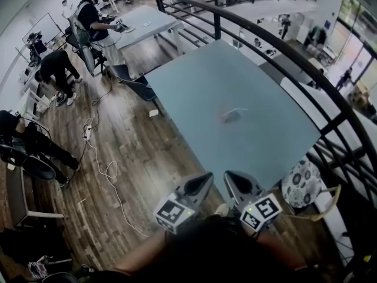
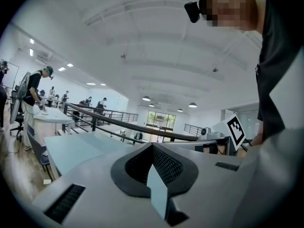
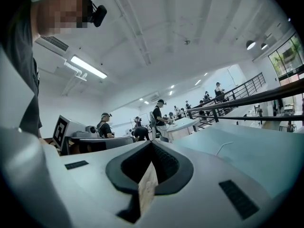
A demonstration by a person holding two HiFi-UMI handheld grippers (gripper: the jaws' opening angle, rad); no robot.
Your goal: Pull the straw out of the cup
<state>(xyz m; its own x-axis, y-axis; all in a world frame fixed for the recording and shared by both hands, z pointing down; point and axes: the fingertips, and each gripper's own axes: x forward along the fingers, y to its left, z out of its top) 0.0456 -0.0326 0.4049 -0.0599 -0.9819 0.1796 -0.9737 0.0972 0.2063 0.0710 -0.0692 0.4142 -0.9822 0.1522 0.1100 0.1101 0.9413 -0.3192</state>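
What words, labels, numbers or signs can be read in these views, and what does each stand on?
No text can be read in any view.
Left marker cube and right marker cube: black-and-white square patterns only, no letters or digits.
Cup on the table: too small and blurred to show any print.

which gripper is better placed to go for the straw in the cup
Right, probably. The left gripper and right gripper are both shut, empty and well short of the cup, but the right one lines up closer under it, and its own view shows the straw; the left's doesn't.
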